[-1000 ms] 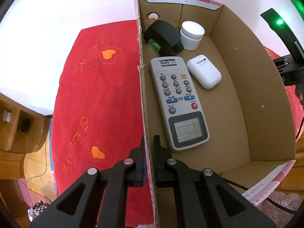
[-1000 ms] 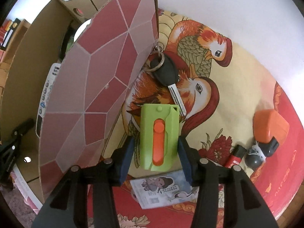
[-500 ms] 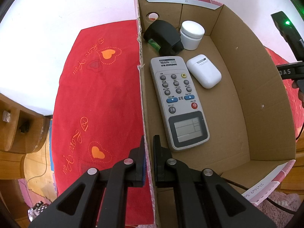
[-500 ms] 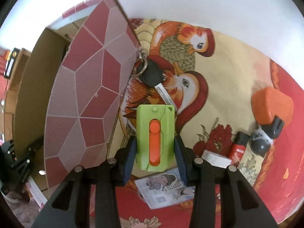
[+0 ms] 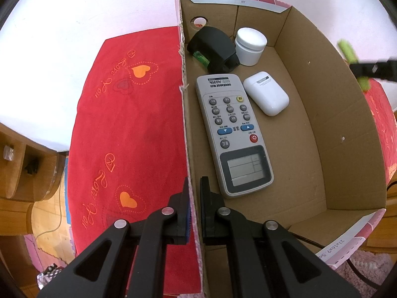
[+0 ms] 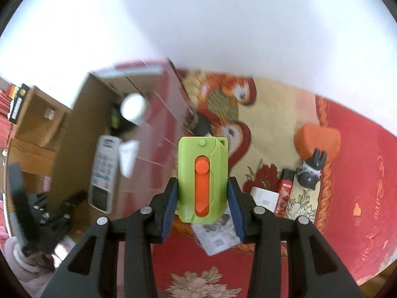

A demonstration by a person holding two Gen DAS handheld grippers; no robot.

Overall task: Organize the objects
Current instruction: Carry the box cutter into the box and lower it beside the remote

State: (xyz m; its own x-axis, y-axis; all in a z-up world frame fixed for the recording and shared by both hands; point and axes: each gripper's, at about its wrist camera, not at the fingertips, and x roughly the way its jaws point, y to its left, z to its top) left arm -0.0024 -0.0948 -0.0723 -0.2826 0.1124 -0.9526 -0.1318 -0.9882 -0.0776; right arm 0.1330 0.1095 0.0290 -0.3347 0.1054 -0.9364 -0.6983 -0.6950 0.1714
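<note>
My right gripper (image 6: 203, 198) is shut on a green box cutter (image 6: 203, 181) with an orange slider and holds it in the air above the table, right of the cardboard box (image 6: 74, 129). The cutter shows blurred past the box's right wall in the left wrist view (image 5: 347, 52). My left gripper (image 5: 194, 203) is shut on the box's left wall (image 5: 185, 114). Inside lie a grey remote (image 5: 233, 134), a white earbud case (image 5: 266, 96), a white jar (image 5: 250, 46) and a black holder (image 5: 213, 49).
On the patterned cloth right of the box lie a black car key (image 6: 202, 126), an orange case (image 6: 317, 141), a dark grey toy (image 6: 309, 171), a red lighter (image 6: 284, 193), a white card (image 6: 264, 196) and a printed card (image 6: 215, 236). A red cloth (image 5: 129, 134) lies left of the box.
My right gripper has lifted the green cutter higher and swung left toward the box; the view is motion-blurred. The cutter now appears above the box's right wall in the left wrist view. The left gripper has not moved.
</note>
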